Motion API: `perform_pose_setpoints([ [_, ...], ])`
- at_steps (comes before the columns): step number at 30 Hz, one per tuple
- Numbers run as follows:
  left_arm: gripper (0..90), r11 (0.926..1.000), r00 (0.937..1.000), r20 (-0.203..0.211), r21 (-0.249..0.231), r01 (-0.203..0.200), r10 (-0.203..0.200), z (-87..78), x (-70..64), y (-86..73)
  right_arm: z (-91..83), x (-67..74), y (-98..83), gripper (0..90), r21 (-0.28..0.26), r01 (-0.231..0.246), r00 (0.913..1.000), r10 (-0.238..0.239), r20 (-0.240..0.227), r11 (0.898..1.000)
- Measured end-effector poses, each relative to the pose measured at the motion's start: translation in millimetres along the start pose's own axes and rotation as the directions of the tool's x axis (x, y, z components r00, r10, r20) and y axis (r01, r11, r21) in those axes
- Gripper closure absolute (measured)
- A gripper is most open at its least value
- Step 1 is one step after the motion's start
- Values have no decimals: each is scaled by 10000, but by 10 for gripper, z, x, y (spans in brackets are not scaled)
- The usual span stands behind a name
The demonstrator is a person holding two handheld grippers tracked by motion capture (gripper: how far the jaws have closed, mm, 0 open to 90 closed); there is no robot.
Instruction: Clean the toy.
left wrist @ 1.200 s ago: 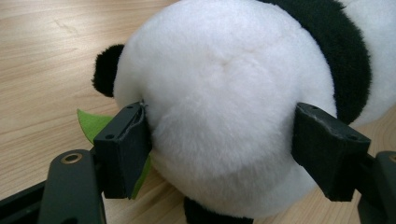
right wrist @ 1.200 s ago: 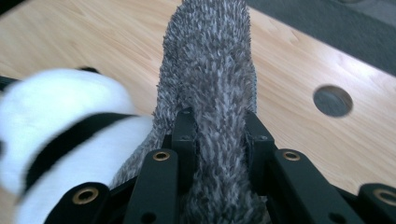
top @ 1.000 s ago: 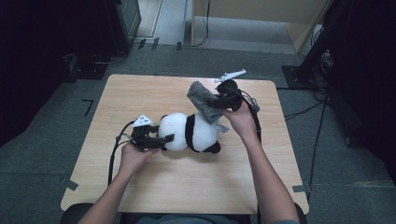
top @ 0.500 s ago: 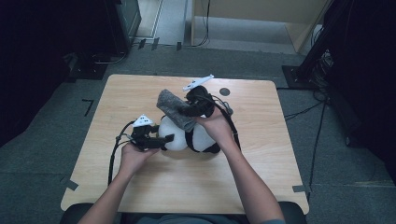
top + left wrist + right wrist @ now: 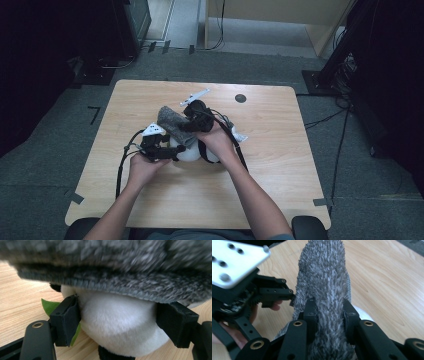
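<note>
Grey fuzzy cloth over the panda plush, mid-worktop

My left gripper (image 5: 172,151) has its jaws clamped on the panda plush's (image 5: 117,327) white body; my right gripper (image 5: 329,315) has its jaws pinched nearly closed on the grey fuzzy cloth (image 5: 324,280), which drapes over the plush and hides most of it from me.

Plush panda (image 5: 192,152) lies on wooden table (image 5: 280,165).
</note>
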State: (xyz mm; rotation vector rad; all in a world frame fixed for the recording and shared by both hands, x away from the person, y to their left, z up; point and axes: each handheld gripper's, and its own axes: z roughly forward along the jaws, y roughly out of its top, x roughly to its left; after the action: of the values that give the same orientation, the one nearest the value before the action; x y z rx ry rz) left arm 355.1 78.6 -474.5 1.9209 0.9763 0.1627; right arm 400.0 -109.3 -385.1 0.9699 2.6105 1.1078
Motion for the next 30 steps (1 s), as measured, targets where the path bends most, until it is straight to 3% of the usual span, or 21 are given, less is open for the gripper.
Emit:
perform_pose_setpoints([
  [10, 230, 10000, 10000, -1, -31, -9, 9, 2, -1, 0, -4, -81, -116, 709, -118, -240, 9997, 240, 8, 9996],
  [17, 230, 10000, 10000, 10, -38, -9, 9, 2, 2, 0, -87, -128, -164, 708, -103, -162, 9997, 164, 204, 9998],
  [30, 230, 10000, 10000, 21, -56, -11, 11, 3, 4, -2, -302, -290, -305, 701, -133, -424, 9966, 433, 703, 9990],
])
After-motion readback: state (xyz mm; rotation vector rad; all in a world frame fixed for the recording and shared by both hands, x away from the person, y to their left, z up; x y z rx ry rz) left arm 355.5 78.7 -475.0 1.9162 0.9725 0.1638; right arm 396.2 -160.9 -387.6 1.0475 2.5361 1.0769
